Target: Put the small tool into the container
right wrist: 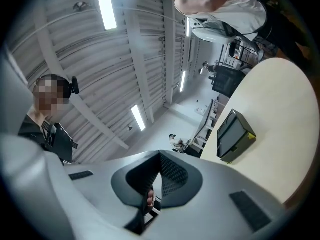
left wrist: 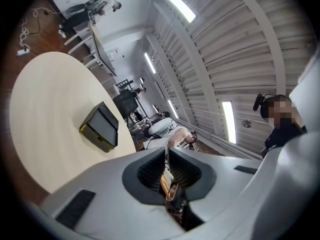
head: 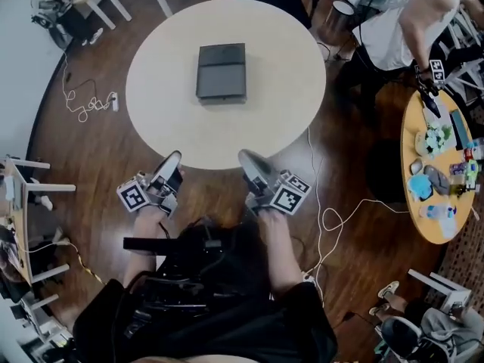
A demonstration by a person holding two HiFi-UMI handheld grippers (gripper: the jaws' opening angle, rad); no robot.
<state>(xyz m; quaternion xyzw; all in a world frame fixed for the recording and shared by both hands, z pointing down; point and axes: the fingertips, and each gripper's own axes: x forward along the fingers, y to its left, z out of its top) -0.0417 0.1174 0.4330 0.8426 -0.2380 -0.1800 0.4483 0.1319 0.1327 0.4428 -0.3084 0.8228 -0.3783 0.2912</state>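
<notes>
Round white table [head: 280,119] fills upper centre of the head view, and the only thing on it is the container [head: 221,72], a dark flat box sitting about mid-table with its lid down. It also shows at centre left in the left gripper view [left wrist: 100,126] and at right in the right gripper view [right wrist: 234,135], with a yellow-green edge low on its side. Left gripper [head: 174,157] and right gripper [head: 246,157] hang side by side at the table's near rim, lower centre, tips aimed roughly toward the box but well apart from it. Left gripper's jaws are clenched, pads together with nothing pinched [left wrist: 166,154]. Right gripper's jaws are likewise clenched and empty [right wrist: 159,159]. The small tool is in no view: not on the tabletop, not in either gripper. It may be inside the closed box or out of frame, cannot tell. Judgement: both hands are parked clear of the box in a neutral pose, so no pick or place is under way. Another person [head: 408,13] stands upper right by a cluttered side table [head: 423,225]; neither is involved.
</notes>
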